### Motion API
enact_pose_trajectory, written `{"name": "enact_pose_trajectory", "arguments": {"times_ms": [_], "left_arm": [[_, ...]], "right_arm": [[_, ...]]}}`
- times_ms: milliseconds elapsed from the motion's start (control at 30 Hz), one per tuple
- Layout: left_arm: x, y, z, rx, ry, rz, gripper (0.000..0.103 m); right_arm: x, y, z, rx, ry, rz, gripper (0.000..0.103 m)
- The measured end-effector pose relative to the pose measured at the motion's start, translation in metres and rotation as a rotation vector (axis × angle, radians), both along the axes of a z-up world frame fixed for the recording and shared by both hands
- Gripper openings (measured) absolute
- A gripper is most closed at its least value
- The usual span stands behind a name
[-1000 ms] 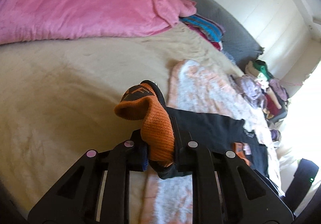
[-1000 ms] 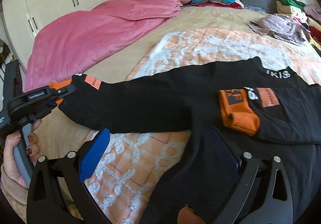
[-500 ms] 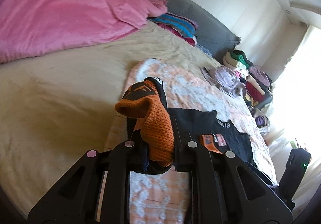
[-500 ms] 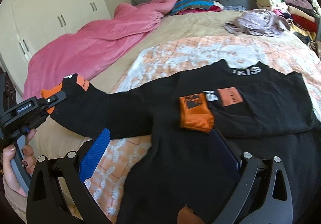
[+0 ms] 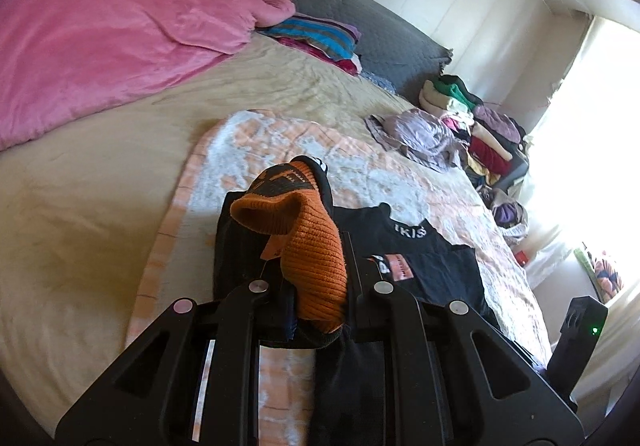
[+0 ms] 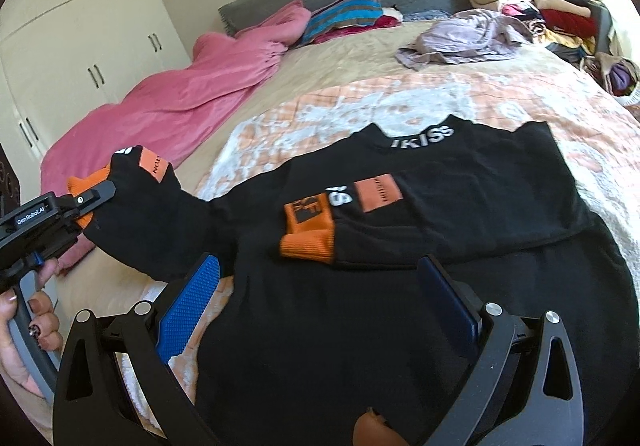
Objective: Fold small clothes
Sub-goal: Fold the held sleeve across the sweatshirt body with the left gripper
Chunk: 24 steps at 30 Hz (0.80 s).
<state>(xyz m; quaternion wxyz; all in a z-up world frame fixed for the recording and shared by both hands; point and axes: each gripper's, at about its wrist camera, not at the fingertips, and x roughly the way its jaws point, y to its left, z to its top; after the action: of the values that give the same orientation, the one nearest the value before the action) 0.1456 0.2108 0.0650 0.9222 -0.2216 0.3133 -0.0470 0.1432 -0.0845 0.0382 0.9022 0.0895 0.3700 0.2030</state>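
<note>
The black sweater (image 6: 420, 258) lies face up on the peach-and-white blanket (image 6: 500, 102) spread over the bed (image 6: 340, 70), one sleeve already folded across the chest with its orange cuff (image 6: 308, 242) resting there. The left gripper (image 5: 316, 298) is clamped on the other sleeve's orange cuff (image 5: 308, 242), holding that sleeve lifted off the bed out to the side. The right gripper (image 6: 320, 298) hangs just above the sweater's lower body with its jaws spread wide and nothing between them. The risk from here is that the lifted sleeve, pinched only at its ribbed cuff, drags the shoulder and shifts the whole body when carried across, spoiling the fold already laid; the free gripper is not pinning the fabric, so nothing resists that pull. The cuff could also slip out, since it bulges thickly between the fingers. Compared with a second ago, the left gripper has swung round so more of the sweater's chest shows ahead of it, while the sleeve stays raised.
</note>
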Motion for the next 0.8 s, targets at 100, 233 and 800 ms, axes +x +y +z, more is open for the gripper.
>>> {"name": "enact_pose_trajectory", "arguments": {"times_ms": [100,233,800], "left_arm": [[0.006,-0.014,0.002,0.011,0.005,-0.017,0.010],[0.014,-0.031,0.004,0.014,0.011,-0.042,0.010],[0.056,-0.130,-0.013,0.039,0.061,-0.216,0.010]], "right_arm": [[0.001,-0.015,0.000,0.018,0.000,-0.024,0.098],[0.001,-0.036,0.001,0.036,0.000,-0.060,0.098],[-0.001,-0.128,-0.009,0.083,0.005,-0.252,0.098]]}}
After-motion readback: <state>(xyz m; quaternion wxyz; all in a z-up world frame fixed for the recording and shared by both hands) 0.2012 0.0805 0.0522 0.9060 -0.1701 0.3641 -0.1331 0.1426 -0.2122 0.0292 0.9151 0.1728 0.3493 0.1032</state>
